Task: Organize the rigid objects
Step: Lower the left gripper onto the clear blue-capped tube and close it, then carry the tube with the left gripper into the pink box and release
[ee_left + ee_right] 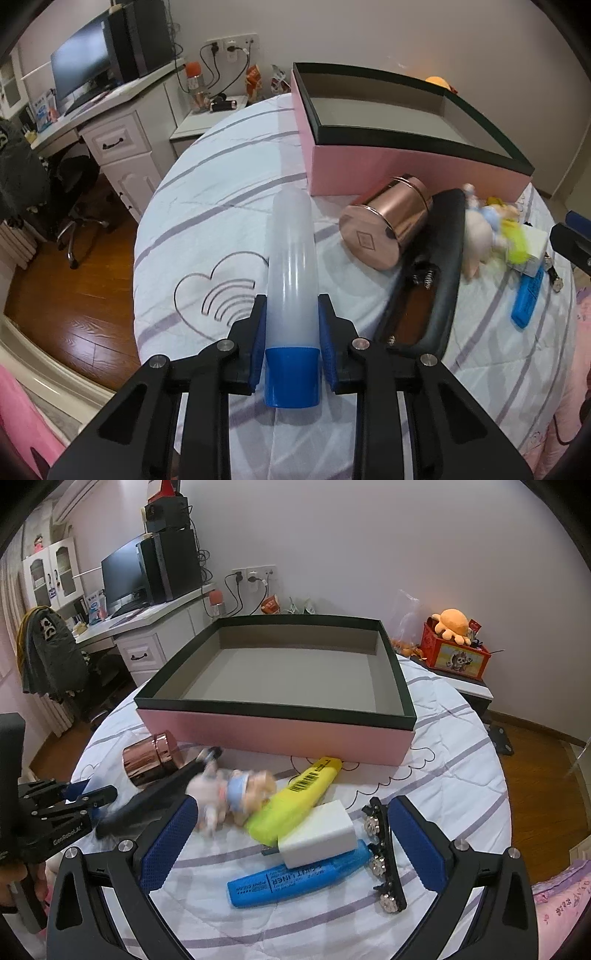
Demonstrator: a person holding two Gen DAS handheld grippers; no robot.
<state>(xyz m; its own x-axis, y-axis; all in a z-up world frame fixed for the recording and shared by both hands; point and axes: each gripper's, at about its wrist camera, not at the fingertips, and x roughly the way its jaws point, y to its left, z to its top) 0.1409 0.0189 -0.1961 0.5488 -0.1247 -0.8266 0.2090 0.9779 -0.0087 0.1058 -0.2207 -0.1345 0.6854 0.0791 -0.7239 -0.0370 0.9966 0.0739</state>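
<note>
Left gripper (291, 332) is clamped on a translucent bottle with a blue cap (291, 280) — its blue pads press the bottle's sides just above the cap, and the bottle points away toward twelve o'clock, above the white striped bedspread (207, 206). At about two o'clock from the bottle lies a rose-gold canister (384, 225) on its side, its flat end facing the camera, close to the near wall of the pink box with a dark rim (369, 170). A black hand-grip tool (439, 273) lies just right of the canister, at three o'clock from the bottle; whether they touch is unclear.

Right gripper (291, 843) hangs with its jaws spread wide and nothing between the pads. Framed in the gap are a white charger block (317, 834) resting on a blue highlighter (295, 875), and a yellow highlighter (291, 797) running toward one o'clock, its far tip near the box. A small doll (229, 794), blurred, lies at eleven o'clock from the charger. A black hair clip with round studs (380, 853) lies at three o'clock, beside the right finger. The box sits open at twelve o'clock — its grey floor bare. A desk with a monitor (122, 576) stands at ten o'clock.
</note>
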